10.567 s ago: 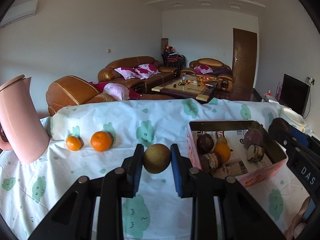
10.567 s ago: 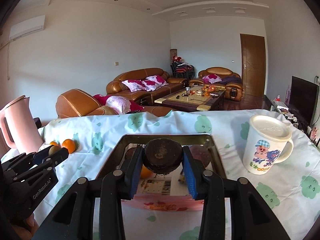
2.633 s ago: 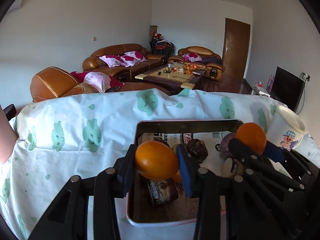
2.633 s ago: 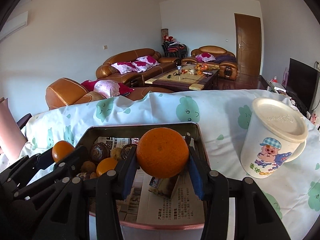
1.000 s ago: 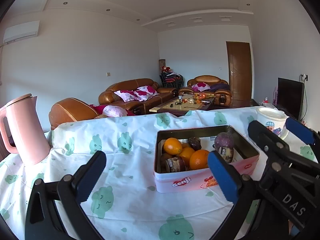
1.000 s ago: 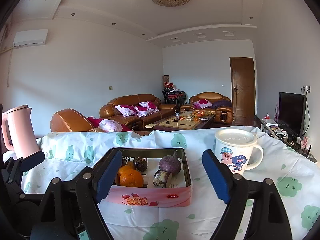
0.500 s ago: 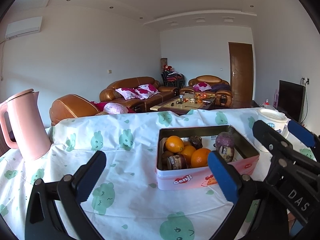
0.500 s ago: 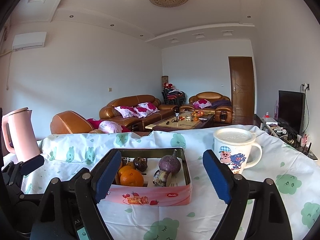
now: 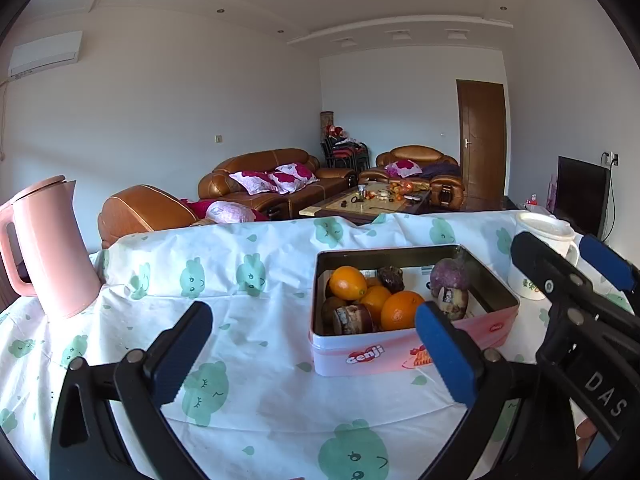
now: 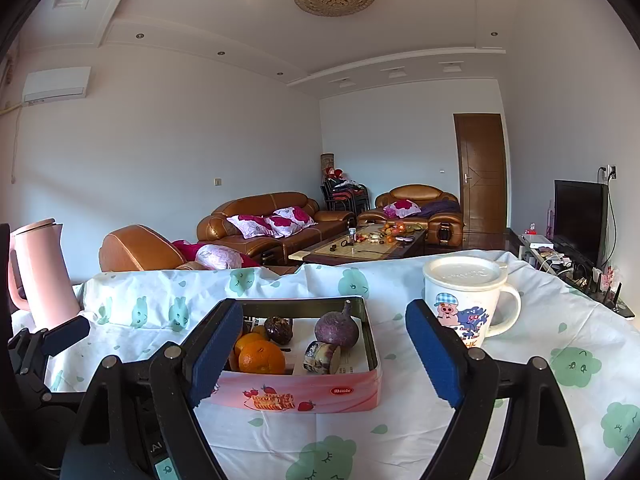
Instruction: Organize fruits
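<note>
Both hand-held grippers have let go of their oranges and drawn back from the tin, and no fruit lies loose on the cloth any more. Covering the worktop (image 9: 280,400) is a soft white cloth printed with green faces, creased along its far edge. On its far left stands a smooth pink kettle (image 9: 50,248), tapered toward the lid; at the far right sits a glossy lidded mug (image 10: 464,300) with a cartoon pig.

Between them rests the tin (image 10: 304,394), a shallow rounded rectangle of metal with pink printed walls, its long axis running left to right. It lies ahead of the left hand-held gripper (image 9: 312,348) and to its right, and almost straight ahead of the right hand-held gripper (image 10: 324,352), so the right one looks nearer and better lined up for any further reach.

Each hand-held gripper is spread wide and holds nothing, its blue rubbery pads well apart.

Inside the tin, the fruits crowd the left half: round, dimpled oranges (image 9: 400,310) and darker, rough-skinned ones (image 9: 352,318). A dull purple bulb-shaped fruit (image 10: 337,330) with a stalk sits to the right, beside a small cut piece (image 10: 322,354). Organizing looks essentially finished.
</note>
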A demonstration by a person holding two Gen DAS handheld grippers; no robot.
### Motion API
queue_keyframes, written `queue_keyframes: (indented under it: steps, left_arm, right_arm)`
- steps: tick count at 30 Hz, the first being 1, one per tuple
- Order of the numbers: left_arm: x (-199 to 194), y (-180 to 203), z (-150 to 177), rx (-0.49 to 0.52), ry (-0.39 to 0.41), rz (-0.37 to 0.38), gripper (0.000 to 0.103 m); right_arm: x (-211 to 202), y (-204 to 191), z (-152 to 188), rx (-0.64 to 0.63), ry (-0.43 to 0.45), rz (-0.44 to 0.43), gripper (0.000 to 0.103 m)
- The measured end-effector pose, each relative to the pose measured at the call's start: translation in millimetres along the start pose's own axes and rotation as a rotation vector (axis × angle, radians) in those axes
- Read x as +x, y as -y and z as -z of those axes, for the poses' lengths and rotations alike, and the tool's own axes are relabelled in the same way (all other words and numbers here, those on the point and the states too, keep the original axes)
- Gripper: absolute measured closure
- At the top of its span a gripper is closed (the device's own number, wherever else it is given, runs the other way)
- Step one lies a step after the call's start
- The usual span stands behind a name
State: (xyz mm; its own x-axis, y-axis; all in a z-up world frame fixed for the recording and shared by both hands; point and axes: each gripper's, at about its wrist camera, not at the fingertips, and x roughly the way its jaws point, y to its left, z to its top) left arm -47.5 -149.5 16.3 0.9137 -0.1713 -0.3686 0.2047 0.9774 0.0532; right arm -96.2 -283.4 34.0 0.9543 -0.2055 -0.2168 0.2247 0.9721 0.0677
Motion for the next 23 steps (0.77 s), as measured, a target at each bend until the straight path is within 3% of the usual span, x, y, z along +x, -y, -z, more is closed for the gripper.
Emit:
queue_keyframes:
  steps: [10,23]
  left_arm:
    - [2.6,-1.5,1.0,-0.011,-0.019,-0.035,0.000]
    - [3.0,-0.2,0.7,-0.010,-0.022,-0.026,0.000]
  right_arm:
    - [0.9,2.9,-0.2,0.014,-0.005,0.002,0.018]
    - [1.0,5.7,-0.4,0.022,-0.014,0.008,0.018]
